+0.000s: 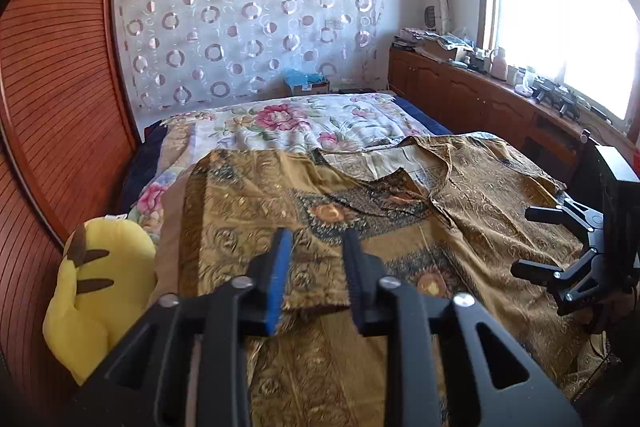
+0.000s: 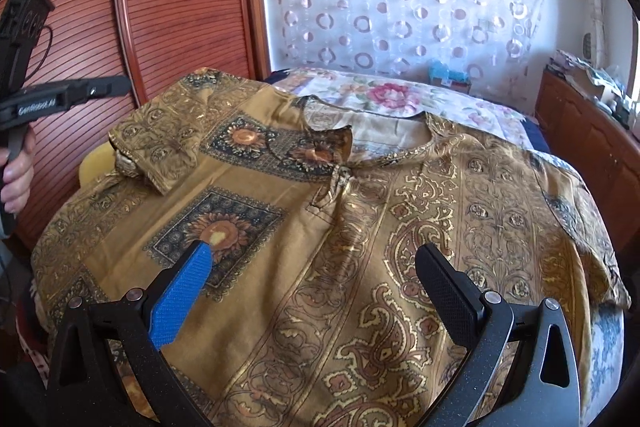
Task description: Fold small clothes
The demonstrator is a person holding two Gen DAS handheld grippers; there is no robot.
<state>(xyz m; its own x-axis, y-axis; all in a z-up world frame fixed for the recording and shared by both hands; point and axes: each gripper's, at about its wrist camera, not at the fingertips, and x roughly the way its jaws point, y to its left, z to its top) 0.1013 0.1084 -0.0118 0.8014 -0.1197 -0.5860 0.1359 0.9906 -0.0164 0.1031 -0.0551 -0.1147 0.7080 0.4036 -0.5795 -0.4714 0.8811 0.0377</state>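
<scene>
Gold-brown patterned shirt (image 2: 360,227) spread flat over the near end of the bed (image 1: 320,119), neckline toward the far end, hem hanging past the near edge. One short sleeve (image 2: 160,139) folded inward onto the chest panel, lying over the sunflower squares near the bed's wardrobe-side edge. Opposite sleeve (image 2: 580,211) still laid out toward the window-side edge. Floral quilt (image 2: 392,99) showing beyond the collar.

Left gripper (image 1: 316,255) raised over the shirt's wardrobe-side half; jaws released, a narrow gap between blue pad and black pad, nothing between them, not touching cloth as far as visible. Seen in the right wrist view too, held in a hand (image 2: 18,171) off the bed's wardrobe-side edge, above the folded sleeve.

Right gripper (image 2: 316,267) poised above the lower front of the shirt, jaws spread wide, empty. In the left wrist view same gripper at the window-side edge of the bed, fingers parted, pointing inward across the cloth.

Yellow plush toy (image 1: 96,291) wedged between the bed's edge and the slatted wooden wardrobe (image 1: 52,75). Circle-patterned sheer curtain (image 1: 248,15) on the far wall. Wooden cabinet (image 1: 460,91) with clutter under the bright window (image 1: 560,7).
</scene>
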